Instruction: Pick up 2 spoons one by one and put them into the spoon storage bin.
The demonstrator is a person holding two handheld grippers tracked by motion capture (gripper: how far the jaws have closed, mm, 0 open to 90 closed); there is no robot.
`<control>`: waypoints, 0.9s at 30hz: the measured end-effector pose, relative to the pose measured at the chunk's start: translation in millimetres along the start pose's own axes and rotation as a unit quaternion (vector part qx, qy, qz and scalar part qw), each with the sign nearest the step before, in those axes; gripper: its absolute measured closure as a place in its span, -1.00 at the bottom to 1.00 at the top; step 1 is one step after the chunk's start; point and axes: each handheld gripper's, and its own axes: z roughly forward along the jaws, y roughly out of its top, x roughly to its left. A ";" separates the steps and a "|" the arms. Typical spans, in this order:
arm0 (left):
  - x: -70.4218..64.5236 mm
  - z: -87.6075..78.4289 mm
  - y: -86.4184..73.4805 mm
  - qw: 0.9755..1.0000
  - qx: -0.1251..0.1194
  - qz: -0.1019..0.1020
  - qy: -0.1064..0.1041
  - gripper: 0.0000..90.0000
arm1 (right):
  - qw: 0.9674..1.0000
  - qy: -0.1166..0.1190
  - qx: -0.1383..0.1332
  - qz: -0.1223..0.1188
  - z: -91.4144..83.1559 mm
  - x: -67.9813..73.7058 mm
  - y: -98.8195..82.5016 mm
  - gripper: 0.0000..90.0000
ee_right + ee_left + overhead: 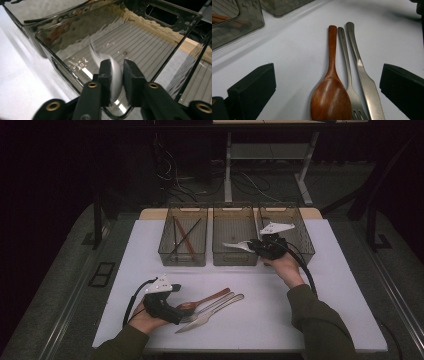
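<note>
a white spoon (236, 245) sits between the pads of the right tongs (254, 245), above the near part of the middle bin (235, 257). in the right gripper view it is a pale blur (113, 75), so whether the pads press on it is hard to tell; there is a small gap on one side. that bin shows a bare ribbed floor under the spoon. the left bin (183, 256) holds chopsticks (182, 237), dark and reddish, lying crossed. the right bin (300, 232) is partly covered by the right hand and the grey plate of its tongs, so its contents cannot be made out. nearer the person, on the white bench (280, 310), a wooden spoon (331, 95), a fork (348, 75) and a knife (364, 80) lie side by side, touching. the left tongs (328, 86) stand open around them, pads apart from all three.
</note>
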 end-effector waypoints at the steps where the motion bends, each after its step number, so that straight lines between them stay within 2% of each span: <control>1: 0.1 0.1 -0.1 1.000 0.000 -0.001 0.000 -1.00 | 1.000 0.002 -0.003 0.003 -0.7 -0.3 0.4 0.59; 7: -0.5 0.3 -0.1 1.000 0.001 0.000 -0.002 -1.00 | 1.000 0.013 -0.012 0.015 -3.8 -2.2 1.1 0.42; 13: -0.6 -0.1 -0.1 1.000 0.001 0.000 -0.003 -1.00 | 0.997 0.050 -0.019 0.050 -8.7 -5.3 2.6 0.05; 16: -0.7 0.0 -0.1 1.000 0.000 0.000 -0.003 -1.00 | 0.996 0.057 -0.012 0.062 -13.6 -7.1 2.2 -0.10; 19: -0.8 -0.1 0.0 1.000 0.000 0.000 -0.003 -1.00 | 0.997 0.046 -0.014 0.066 -19.7 -7.6 1.0 -0.21; 22: -0.9 -0.2 0.0 1.000 0.001 0.001 -0.003 -1.00 | 0.993 0.062 -0.027 0.095 -26.2 -9.1 0.3 -0.34; 24: -1.1 -0.2 0.1 1.000 0.000 0.001 -0.004 -1.00 | 0.993 0.063 -0.029 0.097 -29.7 -8.4 0.4 -0.43; 27: -1.1 -0.3 0.2 1.000 0.000 0.001 -0.004 -1.00 | 0.994 0.059 -0.032 0.085 -33.6 -5.1 -1.2 -0.56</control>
